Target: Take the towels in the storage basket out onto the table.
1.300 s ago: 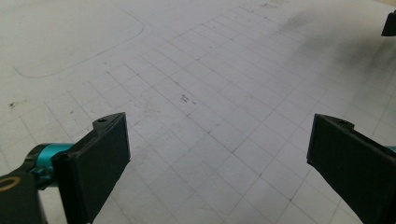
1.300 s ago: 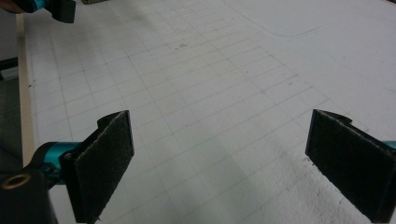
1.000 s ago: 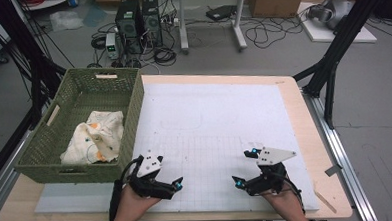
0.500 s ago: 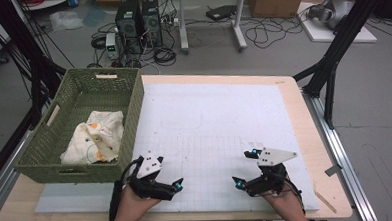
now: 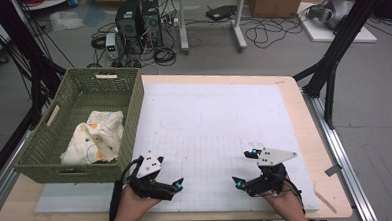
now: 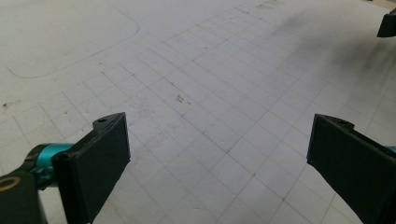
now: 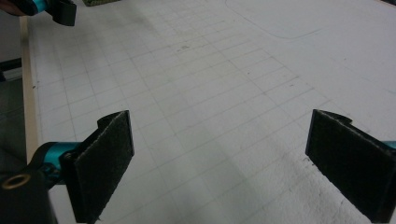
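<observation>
cloth (image 5: 95,137): cream fabric with small orange and dark prints, crumpled in a loose heap
cloth location: inside the green woven basket (image 5: 134,113), toward its near end, at the worktop's left side
basket: rectangular, open top, sits on the left edge of the worktop (image 5: 304,116), partly overlapping the white gridded mat (image 5: 209,125)
left claw (image 5: 167,184): jaws spread wide, nothing between them, low over the near part of the mat, just beside the basket's near right corner
right claw (image 5: 242,168): jaws spread wide, empty, low over the mat near its front edge, well apart from the left claw
cloth vs claws: cloth is left of and beyond the left claw, basket wall between them; well apart from the right claw, no contact with either
high view extras: shows basket, cloth, both hands, floor behind with computer towers (image 5: 140,18), cables, cardboard box (image 5: 274,1)
left gripper view: own claw (image 6: 217,149) over bare grid lines, a faint rounded outline drawn on the mat at upper left, a tip of the other claw at the top right corner
right gripper view: own claw (image 7: 219,154) with fuzzy pads (image 7: 105,158), mat edge and wood strip at left, the other claw's teal-and-black tip at top left, sliver of basket beside it
mat: scuffed, faint smudges along the grid
</observation>
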Demonstrator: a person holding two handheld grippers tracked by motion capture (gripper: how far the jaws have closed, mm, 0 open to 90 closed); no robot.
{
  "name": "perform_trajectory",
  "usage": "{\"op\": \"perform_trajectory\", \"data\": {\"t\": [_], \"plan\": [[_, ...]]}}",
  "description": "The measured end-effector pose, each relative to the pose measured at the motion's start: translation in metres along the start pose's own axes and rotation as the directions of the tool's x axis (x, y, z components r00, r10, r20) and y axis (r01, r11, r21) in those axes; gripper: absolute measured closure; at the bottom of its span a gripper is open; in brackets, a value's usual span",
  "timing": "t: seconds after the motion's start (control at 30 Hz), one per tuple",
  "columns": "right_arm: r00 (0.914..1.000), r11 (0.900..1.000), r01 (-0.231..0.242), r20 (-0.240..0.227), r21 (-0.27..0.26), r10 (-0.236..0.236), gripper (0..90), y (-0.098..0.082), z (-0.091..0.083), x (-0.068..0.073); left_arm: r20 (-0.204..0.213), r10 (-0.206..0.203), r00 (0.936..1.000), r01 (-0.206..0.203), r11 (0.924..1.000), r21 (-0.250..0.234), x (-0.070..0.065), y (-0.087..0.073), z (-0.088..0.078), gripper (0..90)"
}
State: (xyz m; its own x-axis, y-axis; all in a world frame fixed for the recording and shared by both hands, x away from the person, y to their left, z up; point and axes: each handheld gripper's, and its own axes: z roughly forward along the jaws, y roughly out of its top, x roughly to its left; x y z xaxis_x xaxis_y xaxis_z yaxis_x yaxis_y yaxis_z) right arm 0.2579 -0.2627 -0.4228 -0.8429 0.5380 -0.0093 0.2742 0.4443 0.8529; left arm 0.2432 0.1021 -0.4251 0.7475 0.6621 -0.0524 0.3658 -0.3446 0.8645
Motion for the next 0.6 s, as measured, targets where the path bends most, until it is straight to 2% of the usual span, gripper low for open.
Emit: {"op": "perform_trajectory", "data": {"t": [0.3, 0.6], "plan": [[1.0, 1.0, 0.002, 0.001, -0.002, -0.002, 7.0, 0.0, 0.0, 0.0, 0.015, -0.01, 0.9998, 0.01, 0.9999, -0.008, -0.001, 0.001, -0.001, 6.4], [1.0, 1.0, 0.0, 0.002, -0.004, 0.0, 7.0, 0.0, 0.0, 0.0, 0.051, 0.005, 0.9987, -0.003, 0.9997, -0.024, -0.008, 0.012, -0.006, 7.3]]}}
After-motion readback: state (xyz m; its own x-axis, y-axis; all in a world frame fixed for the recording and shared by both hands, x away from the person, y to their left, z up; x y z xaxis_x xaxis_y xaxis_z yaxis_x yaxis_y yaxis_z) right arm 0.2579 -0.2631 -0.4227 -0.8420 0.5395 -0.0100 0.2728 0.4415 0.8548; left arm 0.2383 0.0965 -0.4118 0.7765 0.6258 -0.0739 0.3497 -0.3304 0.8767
